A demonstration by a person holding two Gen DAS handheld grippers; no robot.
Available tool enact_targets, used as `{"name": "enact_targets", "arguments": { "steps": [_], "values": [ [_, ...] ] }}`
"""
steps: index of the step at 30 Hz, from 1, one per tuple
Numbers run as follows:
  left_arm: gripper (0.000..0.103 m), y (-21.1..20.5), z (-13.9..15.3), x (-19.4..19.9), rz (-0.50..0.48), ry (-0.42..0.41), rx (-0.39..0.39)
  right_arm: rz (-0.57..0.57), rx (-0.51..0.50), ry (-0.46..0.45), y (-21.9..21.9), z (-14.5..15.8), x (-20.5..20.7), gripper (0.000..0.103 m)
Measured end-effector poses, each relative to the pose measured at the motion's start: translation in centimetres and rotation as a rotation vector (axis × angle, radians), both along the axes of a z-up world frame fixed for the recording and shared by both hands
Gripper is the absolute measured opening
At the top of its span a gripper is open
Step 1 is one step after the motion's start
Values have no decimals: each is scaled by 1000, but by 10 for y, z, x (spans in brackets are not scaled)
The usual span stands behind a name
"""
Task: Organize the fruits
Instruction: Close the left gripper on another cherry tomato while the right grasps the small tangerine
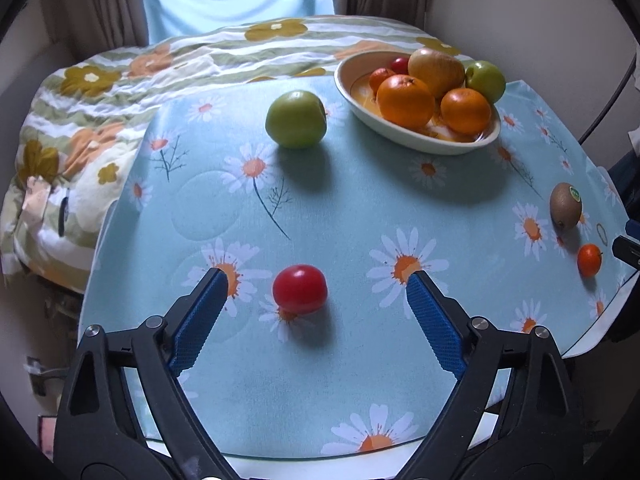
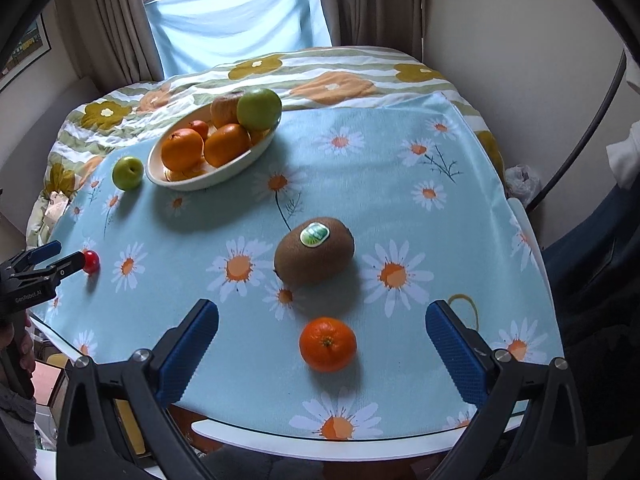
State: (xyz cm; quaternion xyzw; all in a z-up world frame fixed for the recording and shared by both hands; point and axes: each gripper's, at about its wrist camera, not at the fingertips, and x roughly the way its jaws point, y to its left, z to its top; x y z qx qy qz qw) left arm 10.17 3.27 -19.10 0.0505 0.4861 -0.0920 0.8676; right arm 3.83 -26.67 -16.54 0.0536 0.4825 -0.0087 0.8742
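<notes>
A small red tomato (image 1: 300,288) lies on the daisy-print tablecloth (image 1: 360,360), between the blue pads of my left gripper (image 1: 317,278). The jaws stand wide and touch nothing. In the right wrist view, a small mandarin (image 2: 328,344) sits between the spread fingers of my right gripper (image 2: 322,308), untouched. A brown kiwi (image 2: 314,252) with a sticker lies just beyond it. Further back, a cream oval bowl (image 2: 192,186) holds oranges, apples and small fruits. One green apple (image 1: 296,120) rests on the cloth left of the bowl. My left gripper (image 2: 68,253) also shows at the far left, by the tomato (image 2: 91,261).
The table's white front edge (image 2: 320,444) runs just below both grippers. A flowered quilt (image 1: 100,120) lies behind and left of the table, with curtains (image 2: 112,40) and a window beyond. A wall (image 2: 520,80) stands on the right. A hand (image 2: 16,344) holds the left gripper's handle.
</notes>
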Motion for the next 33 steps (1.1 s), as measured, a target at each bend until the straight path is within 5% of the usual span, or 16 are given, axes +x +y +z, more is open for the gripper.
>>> {"name": "enact_targets", "arguments": {
  "steps": [9,17,19,33],
  "values": [
    [64,9,-23,8,20,59,-20,-22,4,66,0,-30,-8,103],
    [52,12,-30,11,22,76,-19,-19,6,87,2,-40,-11,101],
    [38,11,-29,12,19,72,-9,-16,11,93,2,-41,-10,97],
    [38,6,-29,2,-26,76,-21,-19,14,113,3,-49,-10,76]
  ]
}}
